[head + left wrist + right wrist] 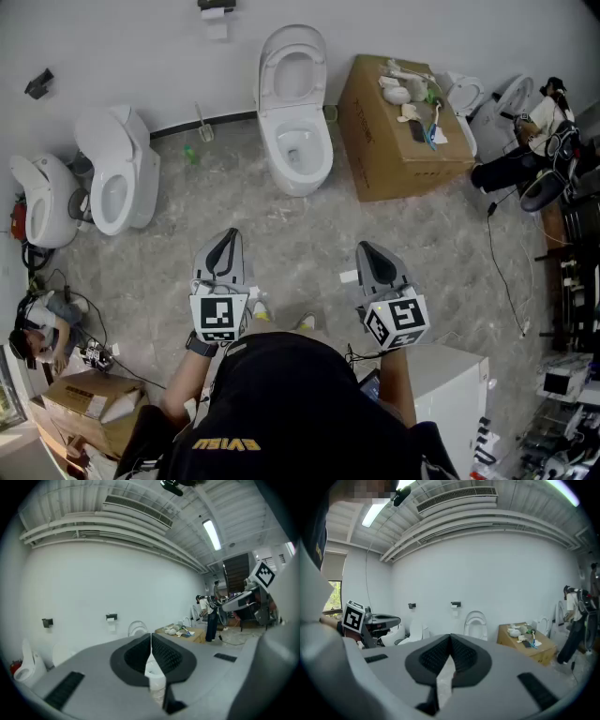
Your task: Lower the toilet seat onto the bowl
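Observation:
A white toilet [298, 150] stands against the far wall, its seat and lid [293, 62] raised upright over the open bowl. My left gripper [225, 236] and right gripper [367, 247] hang side by side over the stone floor, well short of the toilet, both pointing towards it. Each is shut, its jaw tips together with nothing held. In the left gripper view the raised seat [136, 628] shows just above the closed jaws of the left gripper [151, 638]. The right gripper view has the seat [475, 623] beyond the closed right gripper [450, 637].
A cardboard box [375, 150] with small items on top stands right of the toilet. Two more toilets [120, 176] sit at the left wall, others [502, 101] at the far right. A person [37, 330] crouches at lower left. A white cabinet [459, 384] is by my right side.

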`<move>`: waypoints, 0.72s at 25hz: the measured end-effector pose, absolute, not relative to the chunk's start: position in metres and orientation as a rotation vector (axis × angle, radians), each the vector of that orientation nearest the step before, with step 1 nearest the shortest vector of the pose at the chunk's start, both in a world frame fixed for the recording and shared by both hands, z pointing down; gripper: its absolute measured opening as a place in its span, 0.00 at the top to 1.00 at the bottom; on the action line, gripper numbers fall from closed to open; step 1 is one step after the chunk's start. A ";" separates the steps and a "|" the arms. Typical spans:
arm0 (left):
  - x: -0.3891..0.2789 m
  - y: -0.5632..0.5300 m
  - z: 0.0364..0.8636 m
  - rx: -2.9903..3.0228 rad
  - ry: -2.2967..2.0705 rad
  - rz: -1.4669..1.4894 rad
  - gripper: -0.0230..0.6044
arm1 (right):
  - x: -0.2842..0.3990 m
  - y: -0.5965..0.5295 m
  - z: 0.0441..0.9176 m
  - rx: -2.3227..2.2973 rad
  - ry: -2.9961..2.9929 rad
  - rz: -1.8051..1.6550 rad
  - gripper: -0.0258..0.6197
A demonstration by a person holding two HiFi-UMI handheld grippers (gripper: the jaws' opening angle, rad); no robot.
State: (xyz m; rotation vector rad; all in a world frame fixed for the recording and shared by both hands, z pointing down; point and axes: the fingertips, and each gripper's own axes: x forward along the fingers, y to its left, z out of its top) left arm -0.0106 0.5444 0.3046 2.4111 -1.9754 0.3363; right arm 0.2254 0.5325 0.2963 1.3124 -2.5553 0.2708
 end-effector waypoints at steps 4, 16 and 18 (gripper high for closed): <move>0.026 0.547 0.301 2.493 -1.958 0.479 0.94 | 0.266 0.530 0.301 1.344 -2.540 0.306 0.97; 0.039 0.537 0.312 2.459 -1.814 0.442 0.94 | 0.290 0.507 0.310 1.348 -2.516 0.273 0.97; 0.035 0.538 0.315 2.455 -1.815 0.459 0.94 | 0.286 0.505 0.310 1.336 -2.518 0.262 0.97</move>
